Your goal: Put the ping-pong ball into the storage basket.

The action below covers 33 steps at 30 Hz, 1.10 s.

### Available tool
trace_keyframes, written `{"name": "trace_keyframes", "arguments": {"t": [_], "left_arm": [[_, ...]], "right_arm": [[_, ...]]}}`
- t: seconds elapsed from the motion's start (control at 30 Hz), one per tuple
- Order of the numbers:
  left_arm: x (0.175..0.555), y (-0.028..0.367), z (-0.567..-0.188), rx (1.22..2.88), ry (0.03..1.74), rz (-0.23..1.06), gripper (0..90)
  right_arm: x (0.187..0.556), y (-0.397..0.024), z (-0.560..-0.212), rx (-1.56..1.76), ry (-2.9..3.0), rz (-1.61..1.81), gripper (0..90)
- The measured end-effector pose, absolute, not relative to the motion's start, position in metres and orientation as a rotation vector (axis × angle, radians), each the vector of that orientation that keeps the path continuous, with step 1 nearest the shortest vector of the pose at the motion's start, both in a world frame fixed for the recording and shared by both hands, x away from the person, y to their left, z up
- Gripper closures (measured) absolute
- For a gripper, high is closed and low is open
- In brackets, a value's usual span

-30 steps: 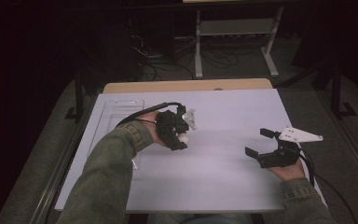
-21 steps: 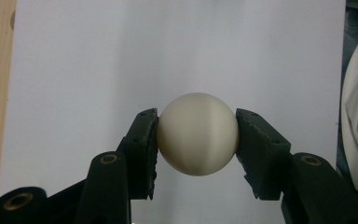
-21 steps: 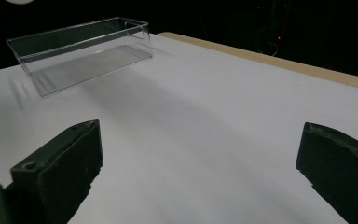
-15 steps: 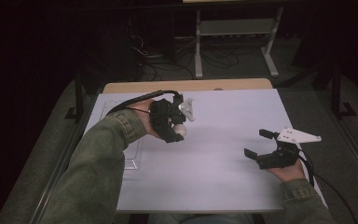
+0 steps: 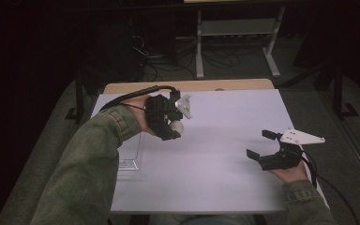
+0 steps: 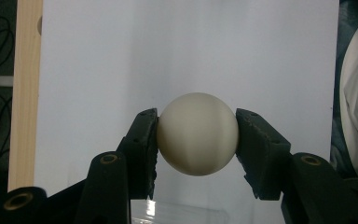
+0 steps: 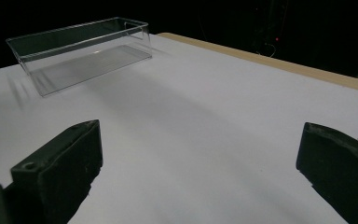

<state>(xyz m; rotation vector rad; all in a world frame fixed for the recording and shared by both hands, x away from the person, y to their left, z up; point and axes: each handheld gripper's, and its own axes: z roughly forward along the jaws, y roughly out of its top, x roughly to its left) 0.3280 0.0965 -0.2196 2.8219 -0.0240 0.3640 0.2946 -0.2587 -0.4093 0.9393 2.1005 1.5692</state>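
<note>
In the high view the left gripper (image 5: 174, 127) is clamped on a cream ball (image 5: 176, 126) above the left half of the white table (image 5: 225, 140); the clear box (image 5: 130, 152) sits below and toward the person's side of that gripper, mostly hidden by the sleeve, so the left hand is far nearer to it than the right; the right gripper (image 5: 260, 146) rests well apart, jaws spread, holding nothing. In the left gripper view both pads press the ball (image 6: 197, 133) at its widest line; a clear rim (image 6: 182, 212) shows just beneath. In the right gripper view the box (image 7: 81, 51) stands empty, long axis running across the frame.
</note>
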Motion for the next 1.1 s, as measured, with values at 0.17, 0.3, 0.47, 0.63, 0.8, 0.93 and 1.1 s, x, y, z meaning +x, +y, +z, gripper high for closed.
{"name": "trace_keyframes", "arguments": {"t": [0.17,0.3,0.47,0.63,0.8,0.93,1.1], "left_arm": [[0.331,0.105,-0.221,2.836,-0.001,0.354,50.9],[0.331,0.113,-0.222,2.847,0.02,0.358,50.9],[0.331,0.121,-0.223,2.855,0.033,0.358,50.9],[0.334,0.132,-0.225,2.857,0.065,0.362,50.8],[0.335,0.145,-0.226,2.867,0.09,0.369,50.8],[0.335,0.154,-0.227,2.874,0.111,0.386,50.8],[0.336,0.171,-0.227,2.866,0.142,0.409,50.8]], "right_arm": [[0.295,-0.258,-0.41,0.941,2.106,1.562,0.0],[0.294,-0.258,-0.41,0.939,2.104,1.561,0.0],[0.292,-0.259,-0.409,0.938,2.099,1.56,0.0],[0.292,-0.258,-0.409,0.941,2.102,1.556,0.0],[0.29,-0.258,-0.41,0.942,2.106,1.555,0.0],[0.29,-0.258,-0.409,0.942,2.104,1.559,0.0],[0.288,-0.259,-0.408,0.939,2.09,1.563,0.0]]}}
